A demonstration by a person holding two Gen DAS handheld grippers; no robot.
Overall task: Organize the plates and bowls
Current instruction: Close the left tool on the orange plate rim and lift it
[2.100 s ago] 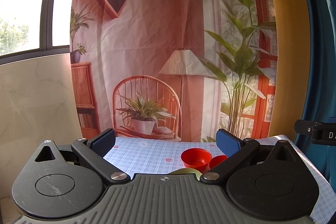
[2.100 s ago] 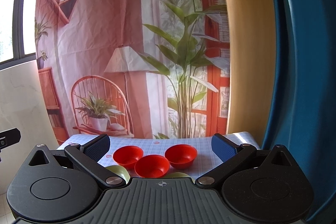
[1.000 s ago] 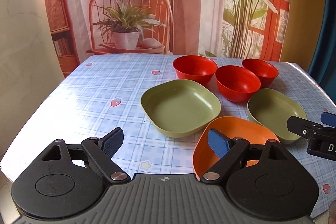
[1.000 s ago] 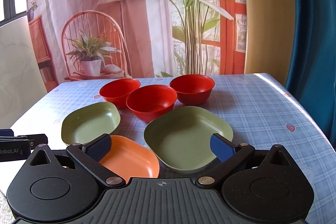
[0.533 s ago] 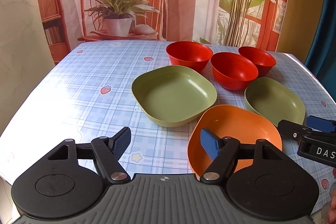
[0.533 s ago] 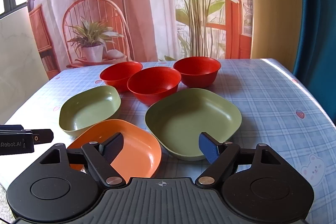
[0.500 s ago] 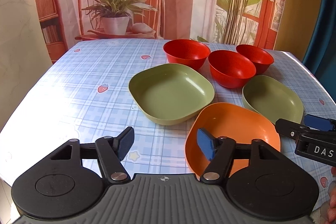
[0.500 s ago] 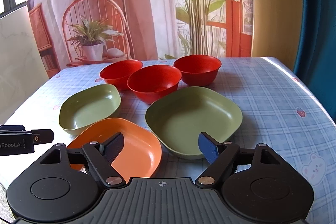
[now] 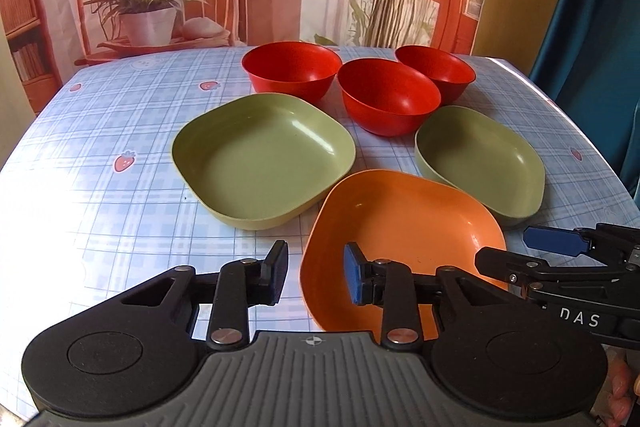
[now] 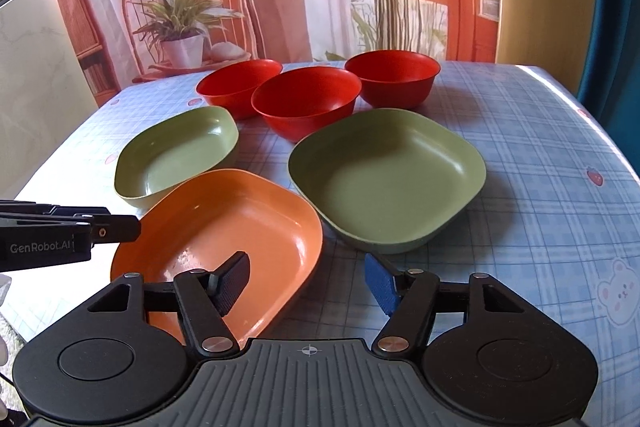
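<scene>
Left wrist view: the left claw is parked right at the near left rim of the orange plate, jaws closing, with the rim between them but not yet pinched as far as can be seen. That spot makes sense, since a rim is the only thin edge a claw can bite. Two green plates and three red bowls are laid out behind it on the table. The right claw is seen poking in over the plate's far side.

Compared to a second ago, the claw was spread wide and held further back; now it's lower and much narrower.

Right wrist view: the right claw is straddling the orange plate's near right rim, one finger over the inside, the other outside above the cloth. Jaws are closing here too, nothing gripped yet. Probably a two-sided lift is being set up so the plate stays level.

A second ago this claw was also wide, with the plate barely between the fingers.
</scene>
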